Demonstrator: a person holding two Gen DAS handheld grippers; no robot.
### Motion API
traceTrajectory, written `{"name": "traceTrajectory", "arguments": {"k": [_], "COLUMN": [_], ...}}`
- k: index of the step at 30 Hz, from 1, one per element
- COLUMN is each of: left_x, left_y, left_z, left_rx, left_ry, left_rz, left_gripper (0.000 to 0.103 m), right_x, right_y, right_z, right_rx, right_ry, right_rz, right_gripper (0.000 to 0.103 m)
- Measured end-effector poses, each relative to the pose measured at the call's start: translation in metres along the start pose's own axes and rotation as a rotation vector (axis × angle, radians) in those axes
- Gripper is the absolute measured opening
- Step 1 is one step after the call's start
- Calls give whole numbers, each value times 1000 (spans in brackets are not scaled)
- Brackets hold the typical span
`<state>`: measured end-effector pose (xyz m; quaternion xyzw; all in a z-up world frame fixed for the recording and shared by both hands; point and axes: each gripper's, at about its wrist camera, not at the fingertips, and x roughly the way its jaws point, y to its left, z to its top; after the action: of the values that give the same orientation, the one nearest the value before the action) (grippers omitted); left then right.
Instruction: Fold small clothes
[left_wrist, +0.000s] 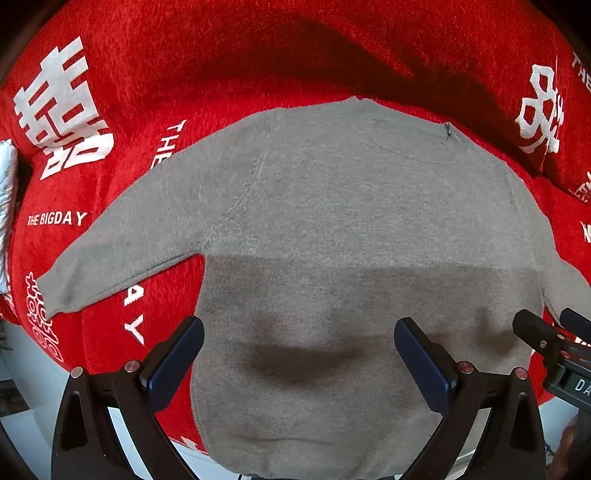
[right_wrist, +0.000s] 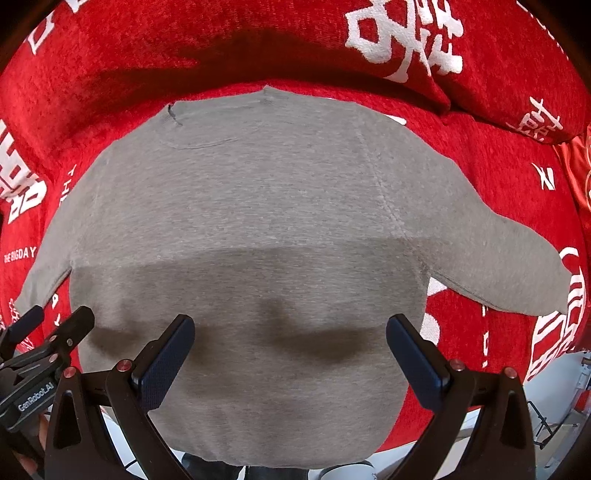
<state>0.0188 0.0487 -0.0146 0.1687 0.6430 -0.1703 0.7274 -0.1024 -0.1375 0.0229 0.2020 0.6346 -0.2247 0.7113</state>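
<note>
Grey sweater (left_wrist: 332, 229) flat on red blanket (left_wrist: 147, 74), hem nearest; L hand-held gripper (left_wrist: 299, 354) & R hand-held gripper (right_wrist: 290, 350) both spread apart, empty, just above hem

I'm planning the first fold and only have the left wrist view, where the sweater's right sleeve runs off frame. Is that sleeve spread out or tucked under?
Observer: Spread out. The right sleeve lies flat on the red blanket, angled away from the body, with the cuff in plain sight.
Operator: Is the right claw holding anything?
Observer: No. The right claw is open over the lower part of the sweater and grips nothing.
Operator: Anything lying on that sleeve?
Observer: Nothing; its whole length is bare.
</note>
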Motion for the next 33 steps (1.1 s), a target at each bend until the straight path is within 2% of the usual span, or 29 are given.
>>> {"name": "traceTrajectory", "arguments": {"k": [6,11,14,20,23,26,29,33], "left_x": [3,10,18,39,49,58,67,86], "left_y": [13,42,72,152,196,242,289,335], "left_z": [-3,-7,-13,-34,-44,-56,-69,-86], "left_rx": [-22,-62,-123,-243,-322,-409,-531,-677], "left_ry": [9,13,19,24,-1,-51,-126,-161], "left_rz": [-40,-47,-59,-12,32,40,-2,-129], "left_gripper": [103,103,103,103,103,103,103,103], "right_x": [0,3,7,16,23,28,33,36], "right_y": [12,44,66,114,136,160,179,200], "right_z": [-1,-5,-8,-15,-15,-16,-18,-24], "right_rx": [-7,-64,-99,-170,-204,-246,-287,-306], "right_ry": [6,1,11,42,56,66,89,116], "right_rz": [27,75,83,76,67,71,84,118], "right_gripper": [103,103,103,103,103,103,103,103]}}
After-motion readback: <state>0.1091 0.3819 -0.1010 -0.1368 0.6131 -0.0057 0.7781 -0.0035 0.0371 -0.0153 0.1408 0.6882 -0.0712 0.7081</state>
